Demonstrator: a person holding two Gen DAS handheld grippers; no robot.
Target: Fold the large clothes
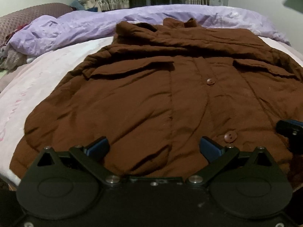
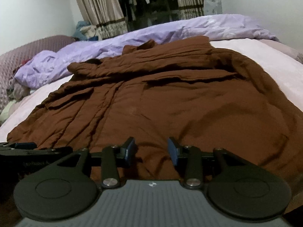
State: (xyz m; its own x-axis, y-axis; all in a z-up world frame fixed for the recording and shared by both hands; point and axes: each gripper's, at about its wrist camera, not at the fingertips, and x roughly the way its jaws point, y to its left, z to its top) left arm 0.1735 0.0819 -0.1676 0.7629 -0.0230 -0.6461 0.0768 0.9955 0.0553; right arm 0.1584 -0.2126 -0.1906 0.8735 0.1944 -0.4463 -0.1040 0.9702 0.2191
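Nearest the left wrist camera, the left gripper (image 1: 154, 147) hovers over the hem of the brown coat (image 1: 170, 98) with its blue-padded fingers (image 1: 98, 146) spread wide and nothing between them; the tip of the right gripper (image 1: 289, 130) pokes in at the right edge of that view, low over the coat's hem. In the right wrist view the right gripper (image 2: 151, 150) also stands apart over the near edge of the coat (image 2: 161, 102), its gap narrower than the left one's and holding no cloth, while the left gripper (image 2: 19, 145) shows as a dark tip at the left border. The coat lies spread front-up on the pale pink bedsheet (image 1: 37, 87), hem toward the cameras, with two buttons (image 1: 230, 137) along its placket, flapped pockets further up, and the collar (image 1: 170, 24) at the far end. Beyond the collar a rumpled lilac duvet (image 1: 75, 30) runs across the bed, then a quilted headboard (image 1: 28, 17) at the left, and striped curtains (image 2: 102, 9) against the back wall
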